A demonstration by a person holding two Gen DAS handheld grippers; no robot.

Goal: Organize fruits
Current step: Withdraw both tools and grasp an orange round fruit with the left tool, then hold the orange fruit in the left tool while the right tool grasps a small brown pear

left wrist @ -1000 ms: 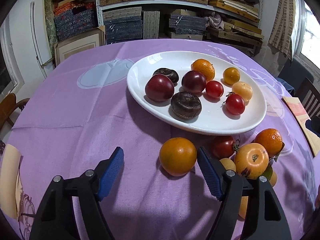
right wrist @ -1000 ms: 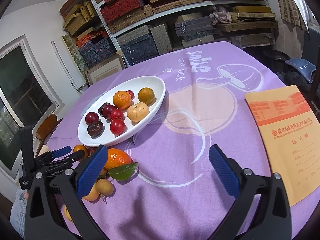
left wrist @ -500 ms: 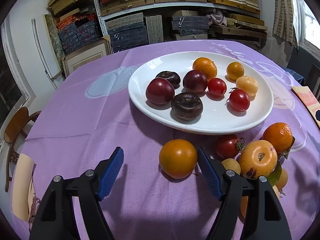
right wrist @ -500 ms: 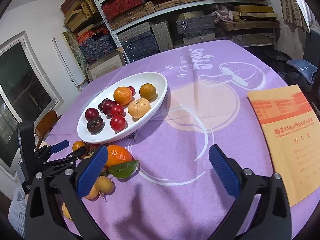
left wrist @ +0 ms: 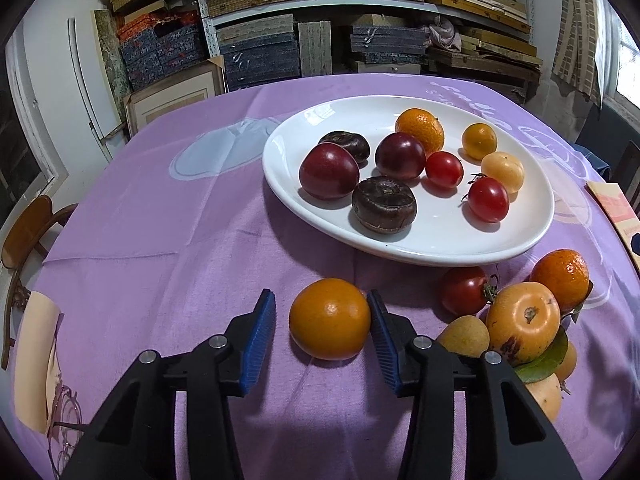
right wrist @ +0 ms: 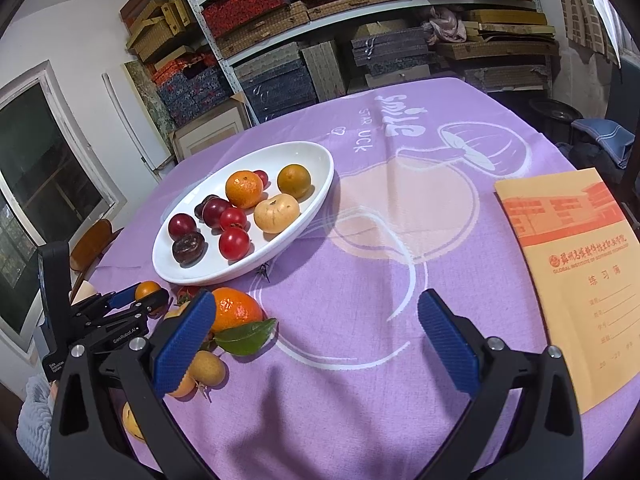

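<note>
Left gripper [left wrist: 322, 330] is straddling the orange [left wrist: 330, 319] on the purple cloth [left wrist: 168, 240], jaws narrowed, right pad touching, left just clear, the plate [left wrist: 440, 240] lying straight ahead; right gripper [right wrist: 316, 344] is hanging wide, empty, well apart.

A purple tablecloth [right wrist: 360, 400] printed with white lettering and a pale mushroom shape covers the table. On its right side lies an orange booklet [right wrist: 580, 264], flat, with red print on the cover. Far behind the table stand shelves [right wrist: 360, 20] packed with woven, red and dark blue boxes [left wrist: 260, 52]. A framed picture [left wrist: 172, 96] leans against the lower boxes at far left. A wooden chair [left wrist: 28, 232] stands left of the table. A window [right wrist: 36, 168] fills the left wall. A blue cloth [right wrist: 608, 132] lies at far right.
</note>
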